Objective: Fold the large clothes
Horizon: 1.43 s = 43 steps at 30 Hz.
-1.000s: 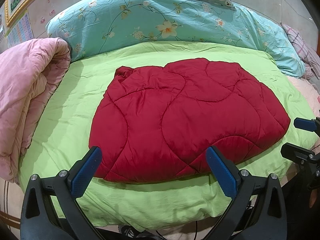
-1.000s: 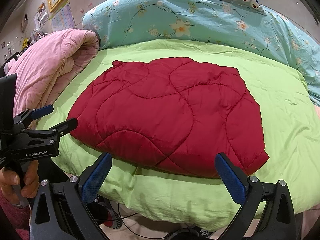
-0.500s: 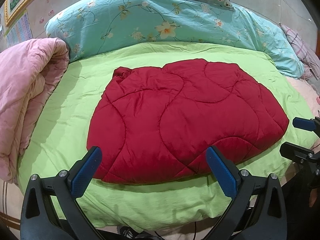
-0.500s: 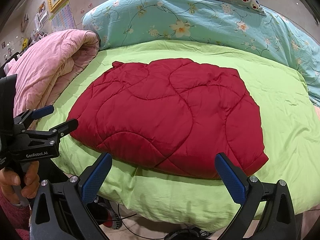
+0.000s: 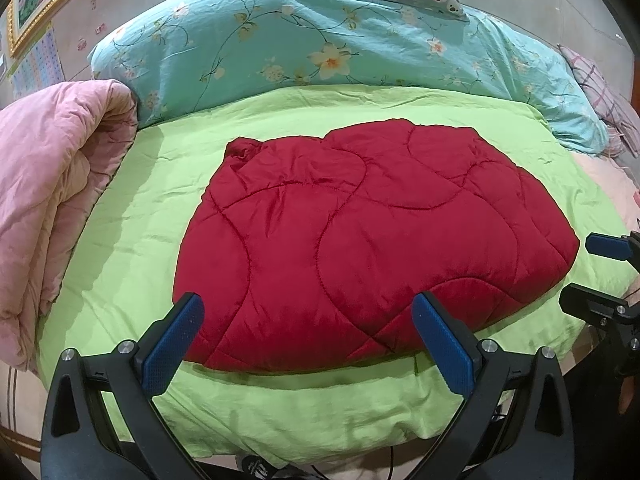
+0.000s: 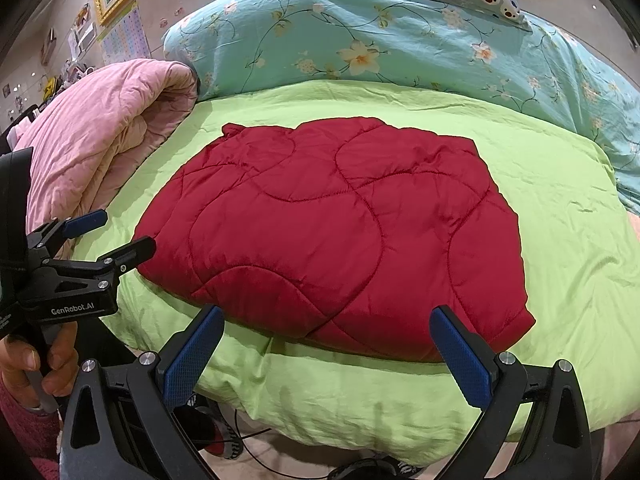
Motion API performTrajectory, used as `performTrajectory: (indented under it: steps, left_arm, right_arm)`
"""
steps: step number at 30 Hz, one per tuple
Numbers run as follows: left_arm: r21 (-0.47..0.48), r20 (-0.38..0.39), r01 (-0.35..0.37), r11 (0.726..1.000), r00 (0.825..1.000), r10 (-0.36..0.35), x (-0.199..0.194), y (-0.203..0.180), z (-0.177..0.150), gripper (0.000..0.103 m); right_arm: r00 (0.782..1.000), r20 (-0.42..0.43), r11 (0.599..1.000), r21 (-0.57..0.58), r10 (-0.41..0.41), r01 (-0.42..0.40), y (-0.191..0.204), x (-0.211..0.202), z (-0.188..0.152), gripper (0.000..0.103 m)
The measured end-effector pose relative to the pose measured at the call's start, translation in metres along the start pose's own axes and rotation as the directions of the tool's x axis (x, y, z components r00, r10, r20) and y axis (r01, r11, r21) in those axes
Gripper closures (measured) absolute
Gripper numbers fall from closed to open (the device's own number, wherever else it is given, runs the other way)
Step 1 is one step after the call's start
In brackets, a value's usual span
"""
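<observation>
Two grippers are in view, and neither holds anything: the left gripper hangs at the bottom of its frame with jaws wide apart, and the right gripper does the same, both short of the near edge of the red quilted garment. The garment occupies the centre of both frames, lying on the green sheet. We see no sleeves or hood spread out; it forms a compact, rounded block with a thick doubled edge along its lower side, so we judge that at least one fold is already made. Whether a further fold is required we cannot tell. If one is, we judge the near edge at lower centre to be the grasp line, with the lower-right corner closest to the right gripper. A pink comforter lies rolled at the left of the frame, and a teal floral duvet fills the upper part; neither touches the garment.
</observation>
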<state>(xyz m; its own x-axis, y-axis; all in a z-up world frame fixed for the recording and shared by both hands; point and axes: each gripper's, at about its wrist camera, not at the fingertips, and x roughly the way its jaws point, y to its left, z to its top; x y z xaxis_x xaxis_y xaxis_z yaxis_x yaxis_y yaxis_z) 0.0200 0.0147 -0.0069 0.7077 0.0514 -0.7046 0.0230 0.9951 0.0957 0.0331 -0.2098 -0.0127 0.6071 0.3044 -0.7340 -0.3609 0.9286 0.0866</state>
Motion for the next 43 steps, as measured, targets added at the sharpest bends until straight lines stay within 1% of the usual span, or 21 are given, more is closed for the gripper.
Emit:
performTrajectory:
  steps: [37, 43]
  left_arm:
    - [0.007, 0.005, -0.001, 1.000, 1.000, 0.001, 0.003, -0.002, 0.002, 0.000]
    - [-0.014, -0.017, 0.016, 1.000, 1.000, -0.016, 0.012, 0.004, 0.005, 0.000]
  right_arm:
    - [1.000, 0.001, 1.000, 0.016, 0.000, 0.000, -0.003, 0.006, -0.002, 0.000]
    - [1.000, -0.010, 1.000, 0.023, 0.007, -0.007, -0.007, 0.015, 0.004, 0.000]
